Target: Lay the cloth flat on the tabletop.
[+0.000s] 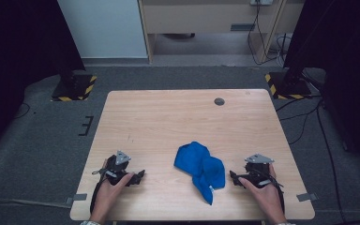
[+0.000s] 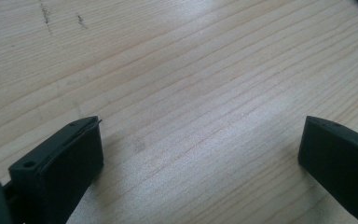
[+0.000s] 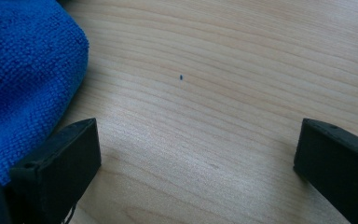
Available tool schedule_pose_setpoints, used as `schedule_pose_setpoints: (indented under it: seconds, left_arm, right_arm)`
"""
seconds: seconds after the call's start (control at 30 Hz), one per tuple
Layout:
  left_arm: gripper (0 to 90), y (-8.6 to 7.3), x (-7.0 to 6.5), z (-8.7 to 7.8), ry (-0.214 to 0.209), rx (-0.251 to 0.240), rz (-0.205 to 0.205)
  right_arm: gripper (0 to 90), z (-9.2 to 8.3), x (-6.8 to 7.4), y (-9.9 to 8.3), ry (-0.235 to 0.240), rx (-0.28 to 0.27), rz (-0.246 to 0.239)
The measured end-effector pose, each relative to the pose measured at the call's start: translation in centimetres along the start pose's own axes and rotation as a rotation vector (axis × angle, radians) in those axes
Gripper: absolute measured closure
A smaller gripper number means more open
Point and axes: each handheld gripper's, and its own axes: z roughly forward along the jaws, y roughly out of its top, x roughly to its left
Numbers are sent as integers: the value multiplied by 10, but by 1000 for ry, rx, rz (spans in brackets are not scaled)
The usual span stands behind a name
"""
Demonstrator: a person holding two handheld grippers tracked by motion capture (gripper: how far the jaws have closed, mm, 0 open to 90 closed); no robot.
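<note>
1. Pale wooden table: I've got both tools resting at its near edge.
2. Crumpled blue microfibre cloth lies near-centre on the table, btwn my grippers, closer to the right one.
3. Left gripper & right gripper: jaws wide, nothing held.
4. Risk: pinching just one layer, so the cloth bunches or drags.
5. Small dark round mark near the table's far edge; nothing blocks me.

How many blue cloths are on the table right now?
1. The blue cloth lies crumpled near the front middle of the wooden table, between the two tools and closer to the right tool. Its folds could hide a second layer, but nothing suggests another cloth.
</note>
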Motion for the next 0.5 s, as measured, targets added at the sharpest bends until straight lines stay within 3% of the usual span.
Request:
schedule_pose_setpoints:
  seconds: [0.13,0.2,0.5]
  left_arm:
    - [0,0,0,0,2,-1,-1]
    - [0,0,0,0,2,0,-1]
    - [0,0,0,0,3,-1,-1]
  right_arm:
    - [78,-3,-3,-1,26,-21,2]
    - [71,-6,-3,-1,40,-34,-6]
    - [94,-27,15,10,95,-119,-56]
